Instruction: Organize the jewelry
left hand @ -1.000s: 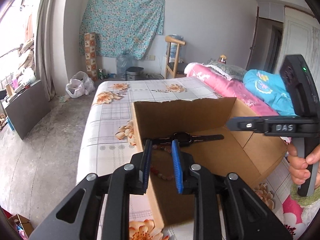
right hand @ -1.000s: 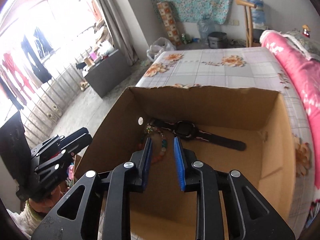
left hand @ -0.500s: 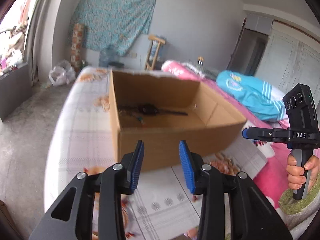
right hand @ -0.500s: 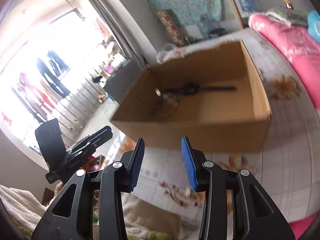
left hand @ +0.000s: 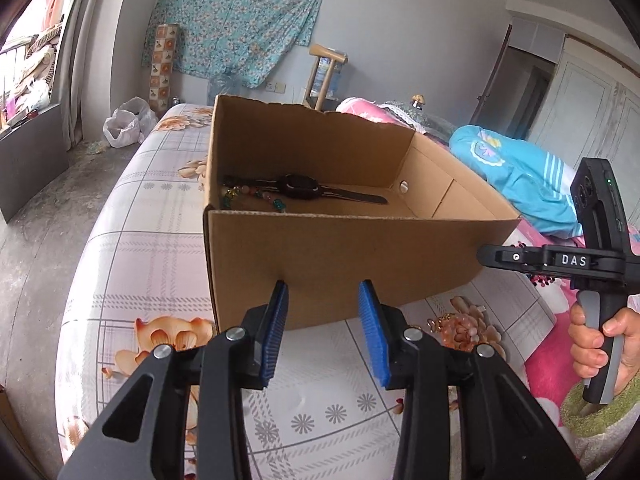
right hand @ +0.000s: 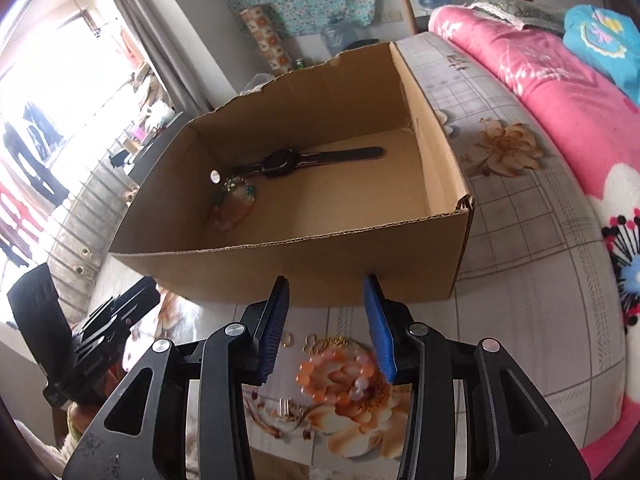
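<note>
An open cardboard box [left hand: 340,256] stands on the flowered bedsheet. Inside it lie a black watch [right hand: 280,162] and a multicoloured bead bracelet [right hand: 234,204]; both the watch [left hand: 298,188] and the bead bracelet [left hand: 248,194] also show in the left wrist view. My left gripper [left hand: 323,286] is open and empty in front of the box's near wall. My right gripper [right hand: 326,280] is open over an orange bead bracelet [right hand: 340,380] that lies on the sheet with a gold chain [right hand: 340,342] and small gold rings [right hand: 310,340]. Nothing sits between either pair of pads.
A person's hand [left hand: 596,344] holds the right gripper [left hand: 492,257] to the right of the box. The left gripper [right hand: 140,292] shows at the box's left corner. A pink quilt [right hand: 560,92] and blue clothing [left hand: 516,172] lie along the bed's right side.
Both grippers drew back out of the box and sank in front of its near wall. Their jaws stand wider than a second ago. The loose jewelry on the sheet came into the right wrist view.
</note>
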